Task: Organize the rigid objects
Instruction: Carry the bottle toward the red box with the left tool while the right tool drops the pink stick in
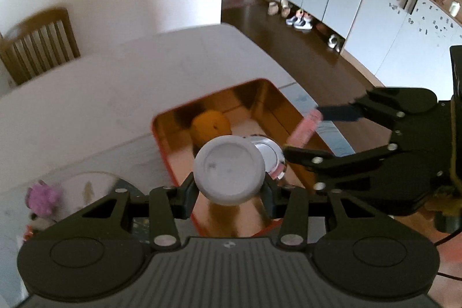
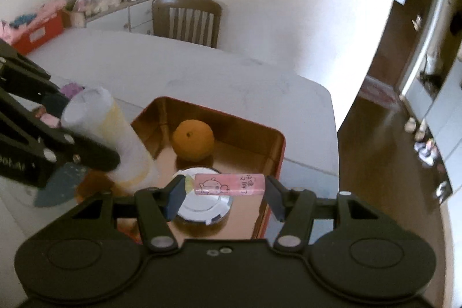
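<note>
A: While both grippers hang over the tin, what does each carry?

B: Item one: left gripper [image 1: 229, 188], jaws clenched on a white bottle [image 1: 229, 170] with a yellow band, gripped low on its body, its cap end toward the lens. In the right wrist view the same bottle [image 2: 115, 134] stands tilted above the tin's near left corner.

A: And the right?

B: Item two: right gripper [image 2: 225, 194], jaws grasping a pink eraser [image 2: 229, 184] end to end, lying level between the pads. From the left wrist view that eraser [image 1: 303, 129] sits over the tin's right wall.

A: Any writing?

B: A cartoon figure and small characters on the eraser's face, not legible. Partial lettering on the left gripper's housing, too blurred to read.

A: Contents below?

B: Item three: red tin [image 2: 278, 152] with a gold lining, open-topped. Near end: a shiny silver round lid [image 2: 203, 207], directly under the eraser. Far end: an orange [image 2: 193, 142], just apart from the lid.

A: Room around it?

B: Bare gold floor left of the lid. White table [image 2: 202, 71] lies open beyond the tin; its right edge runs close to the tin's right wall, with dark floor past it. A wooden chair [image 2: 187, 18] stands at the far side.
</note>
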The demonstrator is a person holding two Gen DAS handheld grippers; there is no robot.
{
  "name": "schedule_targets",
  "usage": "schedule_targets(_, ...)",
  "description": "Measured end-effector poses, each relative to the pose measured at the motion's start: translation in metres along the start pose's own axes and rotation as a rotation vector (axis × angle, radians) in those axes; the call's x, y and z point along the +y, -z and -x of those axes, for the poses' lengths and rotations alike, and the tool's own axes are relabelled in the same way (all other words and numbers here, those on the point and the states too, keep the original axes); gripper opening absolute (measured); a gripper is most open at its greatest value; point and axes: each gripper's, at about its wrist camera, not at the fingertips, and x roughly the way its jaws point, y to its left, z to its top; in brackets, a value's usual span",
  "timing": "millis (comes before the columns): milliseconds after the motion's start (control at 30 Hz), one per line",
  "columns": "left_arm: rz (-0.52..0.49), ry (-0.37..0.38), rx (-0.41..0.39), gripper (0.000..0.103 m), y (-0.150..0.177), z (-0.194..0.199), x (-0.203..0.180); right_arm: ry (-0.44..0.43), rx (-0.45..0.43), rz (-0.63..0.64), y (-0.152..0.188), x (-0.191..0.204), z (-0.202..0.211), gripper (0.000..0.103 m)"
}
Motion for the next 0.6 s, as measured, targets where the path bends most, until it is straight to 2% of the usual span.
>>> schedule_targets(300, 0.052, -0.03, 0.082, 0.044, 0.001, -0.035, 0.008, -0.022, 0.035, 0.06, -0.012, 0.0, -0.034, 0.058)
schedule_targets(600, 0.031, -0.061, 0.056, 0.044, -0.016, -0.049, 0.01, -0.069, 0.108, 0.007, -0.018, -0.014, -0.061, 0.058)
